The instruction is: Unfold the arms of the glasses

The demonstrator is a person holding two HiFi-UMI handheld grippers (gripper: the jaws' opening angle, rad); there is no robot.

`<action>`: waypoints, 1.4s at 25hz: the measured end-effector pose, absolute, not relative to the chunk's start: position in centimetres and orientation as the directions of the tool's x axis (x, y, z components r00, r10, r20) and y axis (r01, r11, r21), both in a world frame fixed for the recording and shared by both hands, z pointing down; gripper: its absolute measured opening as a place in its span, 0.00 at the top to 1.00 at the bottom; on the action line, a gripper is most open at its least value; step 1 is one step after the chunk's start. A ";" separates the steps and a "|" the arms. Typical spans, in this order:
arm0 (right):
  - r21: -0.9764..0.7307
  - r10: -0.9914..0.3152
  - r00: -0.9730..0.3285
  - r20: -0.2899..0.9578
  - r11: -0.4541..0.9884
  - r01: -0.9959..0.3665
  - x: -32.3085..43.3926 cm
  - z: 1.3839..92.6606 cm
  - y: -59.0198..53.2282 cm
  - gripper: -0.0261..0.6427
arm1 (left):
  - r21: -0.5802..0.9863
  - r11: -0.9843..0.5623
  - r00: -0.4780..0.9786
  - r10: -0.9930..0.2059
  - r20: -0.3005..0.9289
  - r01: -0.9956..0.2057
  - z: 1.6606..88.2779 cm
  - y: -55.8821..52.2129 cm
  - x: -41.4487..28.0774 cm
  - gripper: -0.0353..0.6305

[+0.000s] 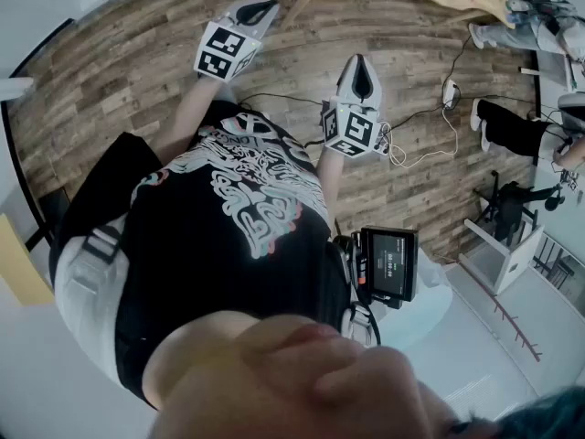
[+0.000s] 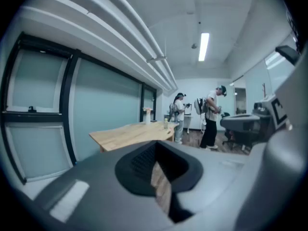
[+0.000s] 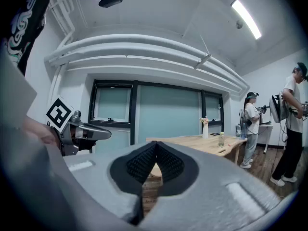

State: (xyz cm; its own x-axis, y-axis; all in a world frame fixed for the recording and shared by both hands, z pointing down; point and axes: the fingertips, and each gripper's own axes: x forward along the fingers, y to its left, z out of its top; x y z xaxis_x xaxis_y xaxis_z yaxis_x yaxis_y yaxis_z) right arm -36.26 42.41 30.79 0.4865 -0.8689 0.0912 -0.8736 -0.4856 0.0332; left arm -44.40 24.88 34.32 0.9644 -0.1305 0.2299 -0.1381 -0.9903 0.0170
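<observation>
Wood-plank floor (image 1: 119,90), light wooden surface (image 3: 202,142) by glass wall (image 3: 163,114). Left tongs (image 2: 156,146) and right tongs (image 3: 155,146) both tips together, gripping nothing. Glasses not in view.

Your head camera looks steeply down past your own chest to the wooden floor (image 1: 119,90), with the left gripper (image 1: 259,7) and right gripper (image 1: 363,71) close below it. Each gripper camera sits right behind its own jaws and faces level across the room. Both show the wooden table (image 2: 127,134) and two standing people (image 2: 211,117) far off. The right gripper view also catches the left gripper nearby at its left edge.
</observation>
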 end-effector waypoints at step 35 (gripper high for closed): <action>-0.082 -0.829 0.538 0.149 -0.553 -0.829 -25.9 34.7 42.3 0.96 | 0.071 -0.991 0.966 -0.096 0.241 -0.117 36.4 22.6 -34.7 0.96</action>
State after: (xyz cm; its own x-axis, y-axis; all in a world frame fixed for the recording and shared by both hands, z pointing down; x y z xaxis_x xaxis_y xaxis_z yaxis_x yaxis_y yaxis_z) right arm -25.89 42.35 34.69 0.5385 -0.8294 0.1487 -0.8291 -0.5530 -0.0823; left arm -34.66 22.59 36.45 0.9657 -0.0963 0.2412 -0.1165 -0.9906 0.0711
